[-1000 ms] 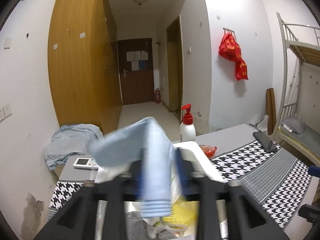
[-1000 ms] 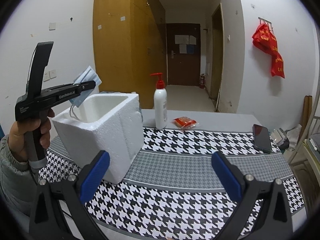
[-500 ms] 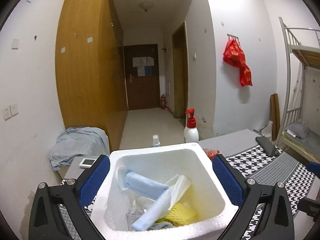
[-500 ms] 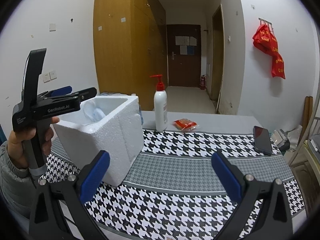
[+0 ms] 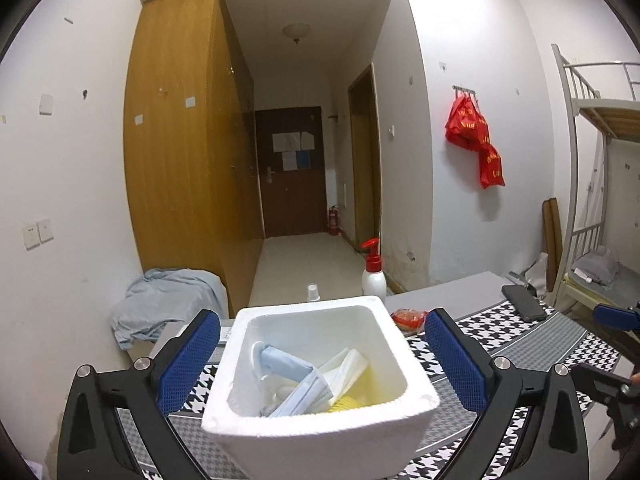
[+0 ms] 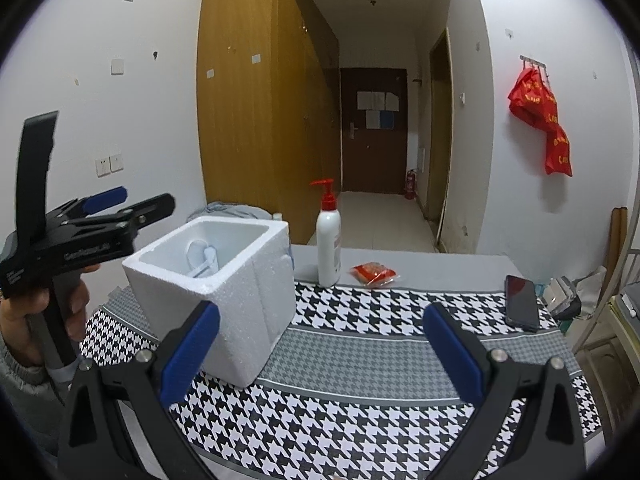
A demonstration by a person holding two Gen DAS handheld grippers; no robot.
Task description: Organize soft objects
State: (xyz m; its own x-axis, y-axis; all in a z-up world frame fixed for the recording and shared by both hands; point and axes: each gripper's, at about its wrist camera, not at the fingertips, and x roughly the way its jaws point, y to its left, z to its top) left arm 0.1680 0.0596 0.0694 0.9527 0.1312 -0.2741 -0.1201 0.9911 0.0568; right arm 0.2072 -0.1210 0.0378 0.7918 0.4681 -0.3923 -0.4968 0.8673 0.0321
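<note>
White foam makes up the box (image 5: 320, 412) in front of you, standing on a black-and-white houndstooth cloth (image 6: 360, 396) with grey bands that covers the table (image 6: 420, 262); the table's far strip is bare grey. Inside the box lie the soft things: blue masks (image 5: 286, 362), white pieces and something yellow (image 5: 347, 403) at the bottom.

Your left gripper (image 5: 320, 364) hangs just above and behind the box, its blue pads (image 5: 187, 360) spread wide to either side with nothing between them. Your right gripper (image 6: 320, 352) hovers low over the cloth, likewise wide and empty, well apart from the box.

Beyond the box stands a white pump bottle (image 6: 329, 246) with a red head, and beside it a small red packet (image 6: 374, 274). A dark phone (image 6: 521, 302) lies near the cloth's right edge.

Around you the walls are white. A tall wooden wardrobe (image 5: 180, 152) fills the left side, and a corridor runs past it to a dark door (image 5: 294, 172) with papers on it. Red bags (image 5: 476, 140) hang from a wall hook; a metal bunk (image 5: 600, 120) rises at the right. A grey-blue cloth heap (image 5: 160, 300) slumps by the wardrobe.
</note>
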